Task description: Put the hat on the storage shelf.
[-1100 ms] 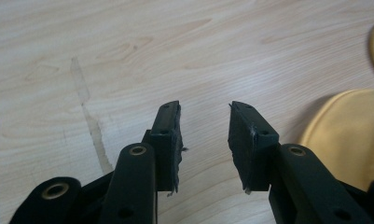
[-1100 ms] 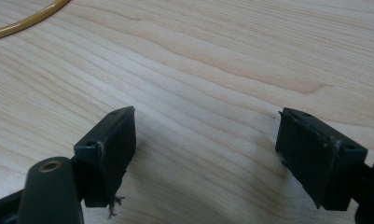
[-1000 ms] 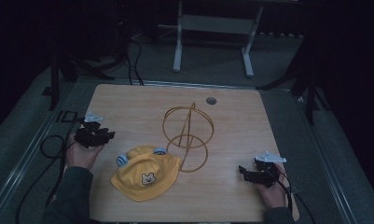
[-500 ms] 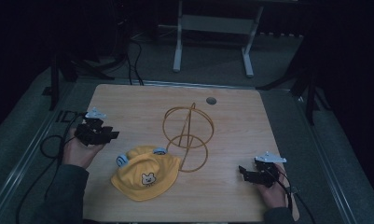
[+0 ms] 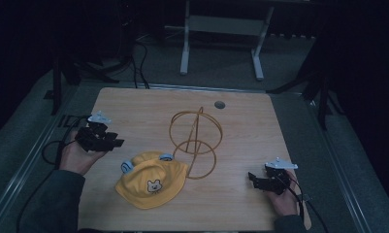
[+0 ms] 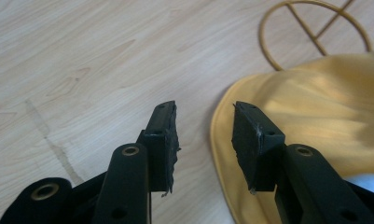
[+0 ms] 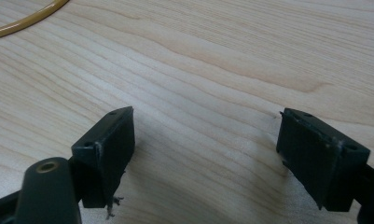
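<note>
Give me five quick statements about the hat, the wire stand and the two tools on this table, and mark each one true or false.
1. The yellow hat lies flat on the table. True.
2. The hat hangs on the gold wire stand. False: it lies beside the stand's base, and the stand holds nothing.
3. The left tool is open, with the hat's edge just ahead of it. True.
4. The right tool is shut on the stand's ring. False: it is open over bare wood, gripping nothing.
5. The hat has a small bear face on it. True.
</note>
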The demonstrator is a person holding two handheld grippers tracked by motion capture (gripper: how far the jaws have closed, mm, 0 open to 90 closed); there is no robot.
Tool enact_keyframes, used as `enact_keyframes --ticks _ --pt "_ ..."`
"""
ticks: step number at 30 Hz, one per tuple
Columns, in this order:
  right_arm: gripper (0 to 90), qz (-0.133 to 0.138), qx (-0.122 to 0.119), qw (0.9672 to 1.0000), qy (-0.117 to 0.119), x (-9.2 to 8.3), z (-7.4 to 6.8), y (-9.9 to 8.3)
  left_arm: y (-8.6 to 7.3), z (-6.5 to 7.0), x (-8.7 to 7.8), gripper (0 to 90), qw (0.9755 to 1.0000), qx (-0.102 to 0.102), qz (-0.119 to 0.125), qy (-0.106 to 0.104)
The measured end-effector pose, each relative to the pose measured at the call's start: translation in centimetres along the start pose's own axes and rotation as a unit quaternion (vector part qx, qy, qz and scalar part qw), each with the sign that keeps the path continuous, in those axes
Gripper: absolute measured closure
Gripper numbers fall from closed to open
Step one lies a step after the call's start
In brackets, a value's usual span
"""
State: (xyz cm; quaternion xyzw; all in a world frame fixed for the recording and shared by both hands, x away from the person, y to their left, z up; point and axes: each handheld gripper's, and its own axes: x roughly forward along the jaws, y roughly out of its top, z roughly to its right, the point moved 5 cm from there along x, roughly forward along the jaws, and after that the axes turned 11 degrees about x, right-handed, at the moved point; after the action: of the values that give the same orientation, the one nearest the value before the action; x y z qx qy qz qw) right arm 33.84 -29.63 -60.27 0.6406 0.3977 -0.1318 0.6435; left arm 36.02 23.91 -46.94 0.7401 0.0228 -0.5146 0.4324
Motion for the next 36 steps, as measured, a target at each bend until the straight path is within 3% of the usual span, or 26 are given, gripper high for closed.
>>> enact_keyframes --ticks 17,28,36 --pt "18.1 -0.002 -0.009 0.9999 0.005 0.0 -0.2 -0.1 2.1 2.5 -0.8 60.5 0.9978 0.056 -0.010 -0.036" --pt "18.1 -0.001 -0.002 1.0000 0.000 0.0 -0.2 -0.1 2.3 3.4 -2.0 60.0 0.9959 0.069 -0.003 -0.057" --pt "18.1 -0.001 0.000 1.0000 -0.002 0.0 -0.3 -0.1 2.6 4.3 -2.7 58.7 0.9932 0.094 -0.007 -0.069"
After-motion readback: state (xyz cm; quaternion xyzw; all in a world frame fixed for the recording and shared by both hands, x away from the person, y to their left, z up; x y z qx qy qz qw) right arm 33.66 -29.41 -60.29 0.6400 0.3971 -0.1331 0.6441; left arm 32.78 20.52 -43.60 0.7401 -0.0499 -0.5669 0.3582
